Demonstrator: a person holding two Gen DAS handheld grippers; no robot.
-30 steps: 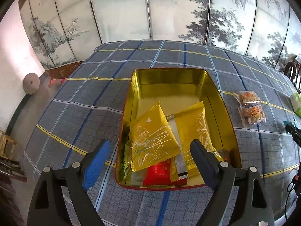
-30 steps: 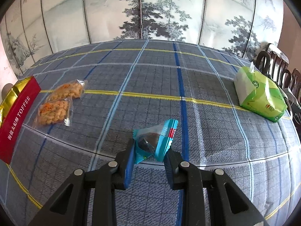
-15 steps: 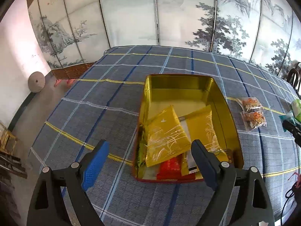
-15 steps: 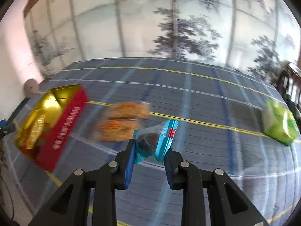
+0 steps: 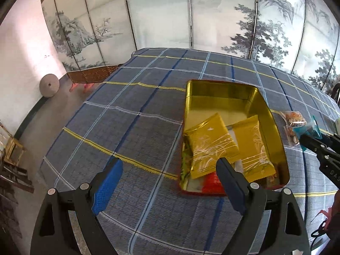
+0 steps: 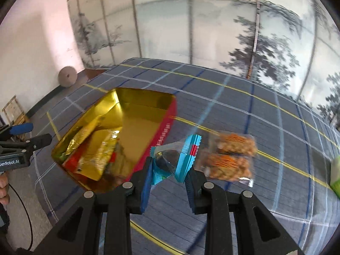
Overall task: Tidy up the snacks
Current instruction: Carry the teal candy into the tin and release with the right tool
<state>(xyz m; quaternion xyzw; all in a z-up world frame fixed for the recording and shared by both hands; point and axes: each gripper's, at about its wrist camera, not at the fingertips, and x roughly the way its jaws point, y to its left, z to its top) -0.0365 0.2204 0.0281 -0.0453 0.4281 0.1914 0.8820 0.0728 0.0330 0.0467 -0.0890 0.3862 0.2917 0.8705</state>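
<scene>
Right tongs (image 6: 167, 174) clamped on blue packet (image 6: 177, 159), just right of tin (image 6: 167, 116), long axis running away; left tongs (image 5: 167, 182) wide, empty, near bench's front edge.

A gold-lined red tin (image 5: 221, 91) near the table's left edge holds yellow packets (image 5: 210, 146); two clear cracker packs (image 6: 230, 156) lie beside it.

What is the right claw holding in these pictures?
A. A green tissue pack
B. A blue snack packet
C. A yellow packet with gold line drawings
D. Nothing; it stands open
B. In the right wrist view the right claw is closed on the blue snack packet, carried near the gold tin.
</scene>
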